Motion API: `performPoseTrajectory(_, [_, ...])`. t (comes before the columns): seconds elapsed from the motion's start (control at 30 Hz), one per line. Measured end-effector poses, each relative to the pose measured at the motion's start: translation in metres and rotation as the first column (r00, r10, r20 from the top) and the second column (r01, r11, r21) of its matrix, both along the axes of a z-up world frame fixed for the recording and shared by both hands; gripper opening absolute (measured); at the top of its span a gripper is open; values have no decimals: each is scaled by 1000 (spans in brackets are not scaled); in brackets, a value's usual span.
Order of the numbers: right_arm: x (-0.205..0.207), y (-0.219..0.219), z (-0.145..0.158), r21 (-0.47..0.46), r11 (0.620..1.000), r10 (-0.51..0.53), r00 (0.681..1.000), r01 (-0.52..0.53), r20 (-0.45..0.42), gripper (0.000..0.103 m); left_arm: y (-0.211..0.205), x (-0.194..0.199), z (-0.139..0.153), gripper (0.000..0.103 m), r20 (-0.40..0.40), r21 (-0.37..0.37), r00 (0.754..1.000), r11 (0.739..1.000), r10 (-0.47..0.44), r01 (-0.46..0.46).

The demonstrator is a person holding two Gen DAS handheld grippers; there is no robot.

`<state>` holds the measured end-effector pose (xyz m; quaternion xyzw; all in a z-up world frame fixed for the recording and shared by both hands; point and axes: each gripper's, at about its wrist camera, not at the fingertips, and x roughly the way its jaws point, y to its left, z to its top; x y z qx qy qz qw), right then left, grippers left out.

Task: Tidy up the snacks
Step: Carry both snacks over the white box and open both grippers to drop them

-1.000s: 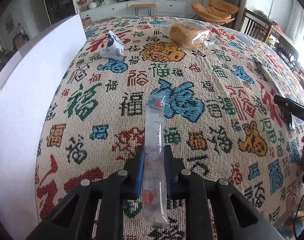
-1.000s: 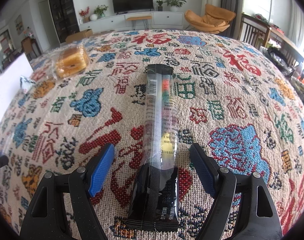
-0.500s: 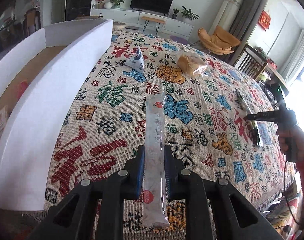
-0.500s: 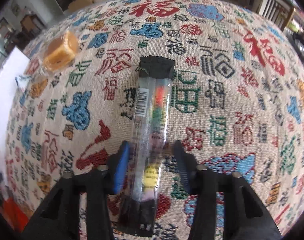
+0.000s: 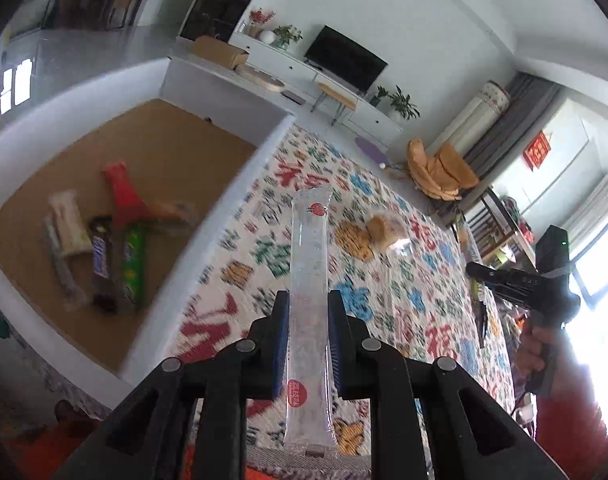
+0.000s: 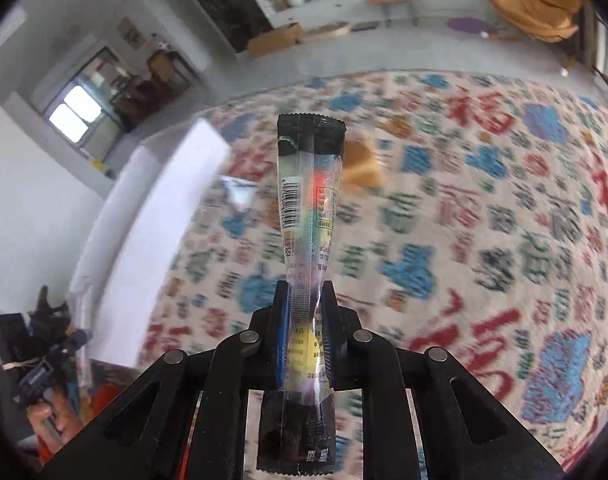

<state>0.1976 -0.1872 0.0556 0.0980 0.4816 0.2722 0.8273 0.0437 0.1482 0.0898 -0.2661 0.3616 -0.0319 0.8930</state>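
My left gripper is shut on a long clear snack stick with a red dot at its tip, held up in the air beside the white-walled box. The box has a brown floor and holds several snack bars. My right gripper is shut on a clear candy pack with black ends, lifted above the patterned tablecloth. The right gripper also shows in the left wrist view, far right.
A wrapped bread loaf lies on the tablecloth; it also shows in the right wrist view. A small white triangular packet lies near the box wall. A TV cabinet and an orange chair stand beyond the table.
Both grippers rose off the cloth with their snacks. The right gripper closed on the candy pack. The left gripper swung left, bringing the box interior into view.
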Motion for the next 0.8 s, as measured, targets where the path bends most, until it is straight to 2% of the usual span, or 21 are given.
performPoseTrajectory(0.1, [-1,88,32,91,984,152,988,-155,38,15,49,8,12,18,-7,82,994,991,105,-104])
performPoseTrajectory(0.2, [-2,181,52,154,945,280,958,-287,64,15,97,15,6,18,-50,137,979,972,199,-191])
performPoseTrajectory(0.3, [-6,268,53,184,906,377,924,-382,64,15,130,17,-6,18,-92,208,958,946,271,-248])
performPoseTrajectory(0.37, [-12,315,41,209,881,425,904,-424,39,17,144,17,-16,19,-113,237,944,931,310,-277])
performPoseTrajectory(0.43, [-13,357,23,240,860,462,887,-450,7,24,154,14,-25,32,-127,265,923,909,363,-322])
performPoseTrajectory(0.47, [-13,371,12,257,851,475,880,-458,-7,33,158,11,-28,54,-134,269,913,901,385,-341])
performPoseTrajectory(0.5, [-14,381,2,275,846,481,876,-457,-24,46,161,7,-29,73,-127,268,905,893,405,-362])
performPoseTrajectory(0.53, [-14,385,-5,288,846,480,877,-449,-41,49,161,1,-29,77,-107,266,900,884,423,-384])
performPoseTrajectory(0.57, [-15,383,-12,297,850,468,882,-435,-48,49,159,-6,-28,79,-86,264,897,878,433,-399])
performPoseTrajectory(0.63, [-17,367,-20,293,857,451,892,-423,-30,49,148,-13,-28,79,-74,264,905,883,419,-388])
performPoseTrajectory(0.73, [-23,319,-23,141,899,409,910,-416,72,53,112,-18,-21,79,-44,259,932,905,360,-337])
performPoseTrajectory(0.77, [-25,297,-24,81,912,391,913,-401,115,61,95,-17,-18,79,-30,254,945,917,325,-307])
performPoseTrajectory(0.8, [-29,273,-26,17,927,368,916,-375,160,65,76,-16,-15,80,-20,251,960,931,278,-265])
